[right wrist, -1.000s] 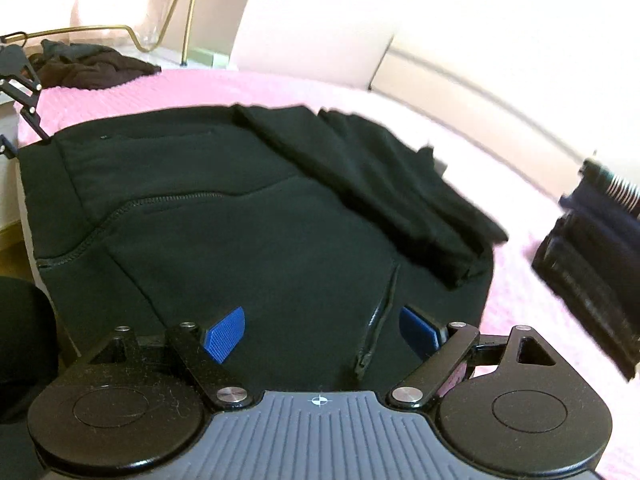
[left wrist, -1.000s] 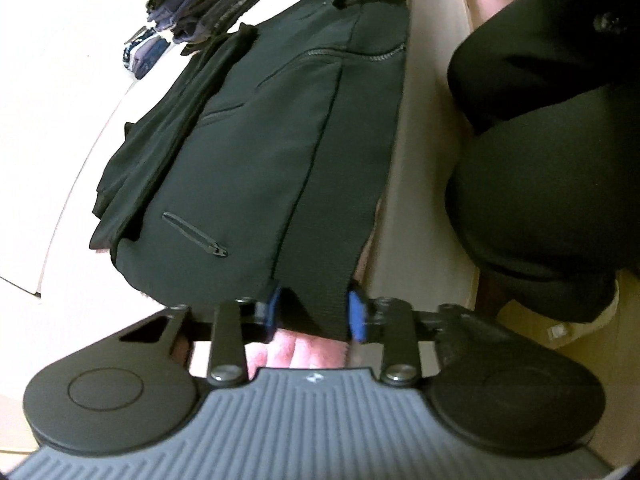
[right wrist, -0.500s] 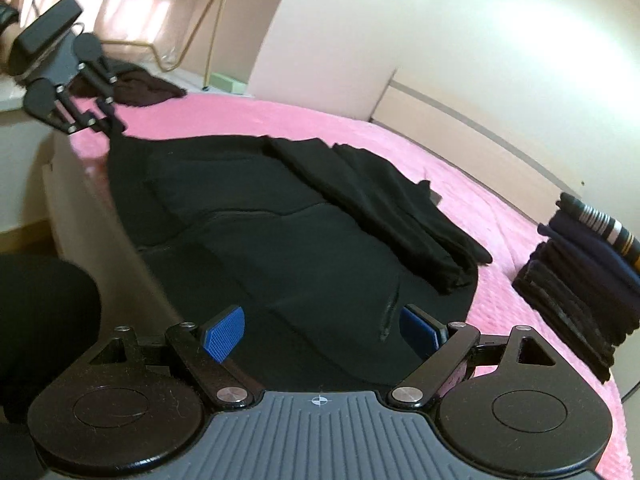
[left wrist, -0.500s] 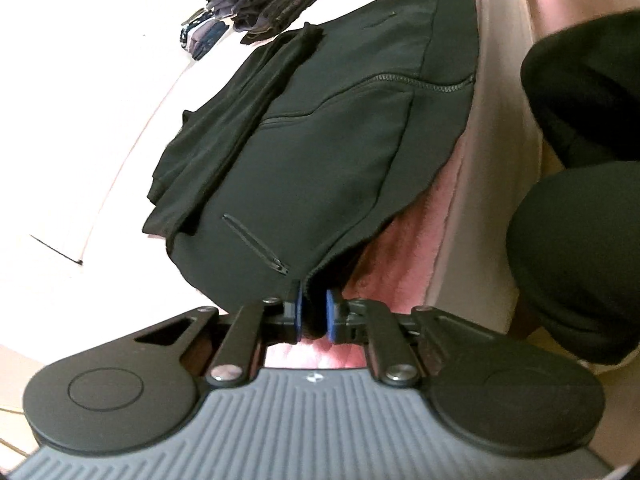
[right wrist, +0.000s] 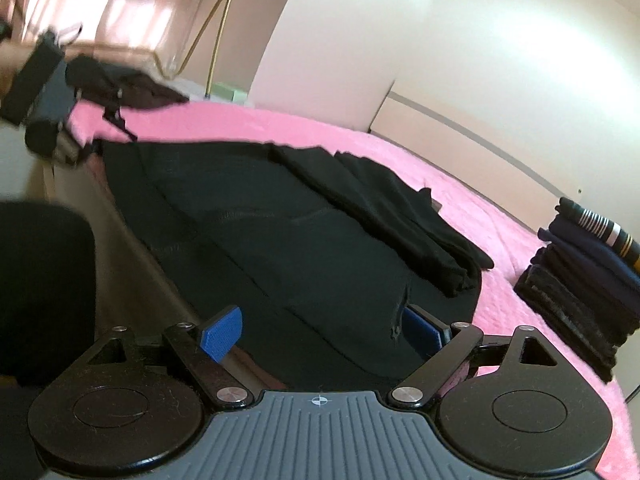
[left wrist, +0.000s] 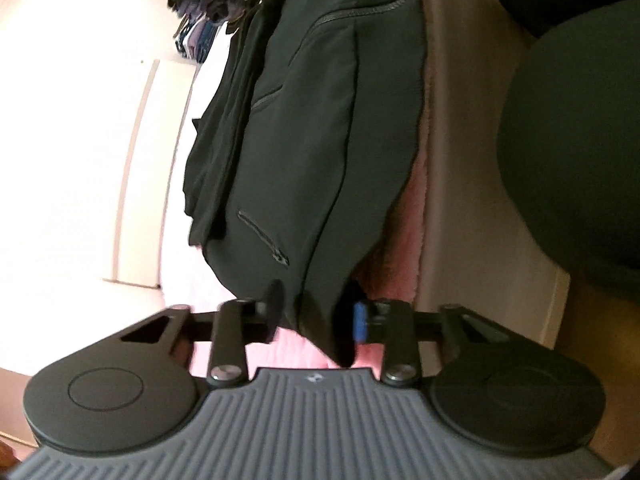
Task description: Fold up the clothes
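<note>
Left tool [left wrist: 316, 320] pinches the black jacket's [left wrist: 320, 120] hem; right tool [right wrist: 320, 330] gapes wide above its other end on the pink bed [right wrist: 460, 192].

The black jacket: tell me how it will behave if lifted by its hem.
The jacket will probably hang limp: it lies flat on the pink bedspread, its sleeves flopped across it. It looks thick with zips, so likely heavy enough to sag. The left gripper has cloth bunched between its jaws, so it seems to crumple rather than slip.
</note>
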The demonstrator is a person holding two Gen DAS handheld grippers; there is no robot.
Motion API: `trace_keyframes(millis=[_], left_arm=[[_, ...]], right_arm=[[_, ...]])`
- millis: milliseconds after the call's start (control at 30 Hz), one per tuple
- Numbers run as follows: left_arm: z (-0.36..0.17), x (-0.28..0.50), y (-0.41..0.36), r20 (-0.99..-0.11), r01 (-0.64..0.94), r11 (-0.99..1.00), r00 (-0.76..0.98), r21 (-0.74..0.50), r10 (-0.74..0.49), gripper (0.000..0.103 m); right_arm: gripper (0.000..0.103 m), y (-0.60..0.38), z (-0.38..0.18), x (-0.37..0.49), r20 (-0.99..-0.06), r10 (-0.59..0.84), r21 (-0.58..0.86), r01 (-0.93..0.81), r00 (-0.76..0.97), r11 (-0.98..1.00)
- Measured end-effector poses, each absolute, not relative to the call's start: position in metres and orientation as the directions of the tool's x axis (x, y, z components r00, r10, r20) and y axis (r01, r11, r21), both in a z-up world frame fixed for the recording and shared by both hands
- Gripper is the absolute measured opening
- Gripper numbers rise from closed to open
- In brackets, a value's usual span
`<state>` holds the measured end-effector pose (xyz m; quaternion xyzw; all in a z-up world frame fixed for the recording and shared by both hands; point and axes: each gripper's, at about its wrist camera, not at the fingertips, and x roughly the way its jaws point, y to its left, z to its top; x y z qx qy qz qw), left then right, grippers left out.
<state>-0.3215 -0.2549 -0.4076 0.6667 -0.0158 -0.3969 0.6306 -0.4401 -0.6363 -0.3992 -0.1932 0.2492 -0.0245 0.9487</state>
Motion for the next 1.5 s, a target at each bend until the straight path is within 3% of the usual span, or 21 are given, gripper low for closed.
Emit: trace_keyframes(millis=[33,133,267,400,633,667,767,833,867,933,967,1000,1067,1300,1500], left_arm=[[-0.407,-0.321,-0.256,-0.508,0.480,-0.202,0.685,0.854,-0.521,0.010],[-0.389,-0.310,-0.261,-0.531,0.569,-0.103,0.668,0.816,-0.521,0.008],[-0.327,-0.277,-0.270,-0.593,0.765,0.140,0.588,0.629,-0.549,0.008],[-0.276,-0.243,-0.278,-0.604,0.842,0.279,0.529,0.462,-0.597,0.008],[-0.261,-0.232,-0.285,-0.618,0.852,0.278,0.516,0.445,-0.593,0.008],[-0.266,-0.232,-0.284,-0.626,0.852,0.271,0.515,0.447,-0.585,0.008],[-0.283,-0.239,-0.283,-0.650,0.852,0.243,0.514,0.464,-0.560,0.008],[-0.296,-0.246,-0.284,-0.656,0.842,0.222,0.526,0.492,-0.541,0.008],[-0.302,-0.249,-0.285,-0.657,0.836,0.212,0.532,0.506,-0.533,0.008],[-0.312,-0.254,-0.288,-0.653,0.822,0.197,0.550,0.535,-0.521,0.008],[-0.315,-0.257,-0.289,-0.649,0.811,0.186,0.562,0.555,-0.513,0.008],[-0.318,-0.259,-0.290,-0.643,0.799,0.172,0.573,0.576,-0.507,0.008],[-0.318,-0.262,-0.292,-0.635,0.781,0.149,0.589,0.607,-0.499,0.008],[-0.272,-0.285,-0.266,-0.572,0.745,0.161,0.615,0.648,-0.543,0.006],[-0.235,-0.353,-0.205,-0.564,0.768,0.192,0.593,0.611,-0.575,0.004]], right_arm=[[0.090,-0.635,-0.403,-0.440,-0.470,-0.149,-0.394,-0.056,0.870,0.917],[0.090,-0.629,-0.412,-0.437,-0.489,-0.151,-0.431,-0.087,0.859,0.898],[0.090,-0.602,-0.420,-0.428,-0.492,-0.117,-0.514,-0.179,0.863,0.839],[0.090,-0.585,-0.426,-0.411,-0.476,-0.121,-0.575,-0.204,0.871,0.792],[0.087,-0.620,-0.443,-0.408,-0.460,-0.282,-0.683,-0.133,0.842,0.719],[0.074,-0.627,-0.445,-0.412,-0.460,-0.304,-0.699,-0.130,0.834,0.703],[0.070,-0.645,-0.450,-0.425,-0.455,-0.344,-0.748,-0.143,0.821,0.648],[0.061,-0.652,-0.455,-0.430,-0.452,-0.366,-0.783,-0.165,0.813,0.600],[0.051,-0.655,-0.458,-0.431,-0.456,-0.367,-0.790,-0.179,0.811,0.586],[0.048,-0.659,-0.460,-0.432,-0.462,-0.356,-0.796,-0.203,0.813,0.570],[0.034,-0.660,-0.460,-0.433,-0.465,-0.350,-0.798,-0.214,0.813,0.563],[0.012,-0.661,-0.460,-0.434,-0.468,-0.345,-0.800,-0.225,0.813,0.555],[0.003,-0.662,-0.453,-0.435,-0.470,-0.334,-0.798,-0.232,0.817,0.556],[0.002,-0.662,-0.383,-0.456,-0.400,-0.340,-0.807,-0.152,0.851,0.571],[0.002,-0.630,-0.329,-0.524,-0.341,-0.341,-0.803,-0.083,0.876,0.591]])
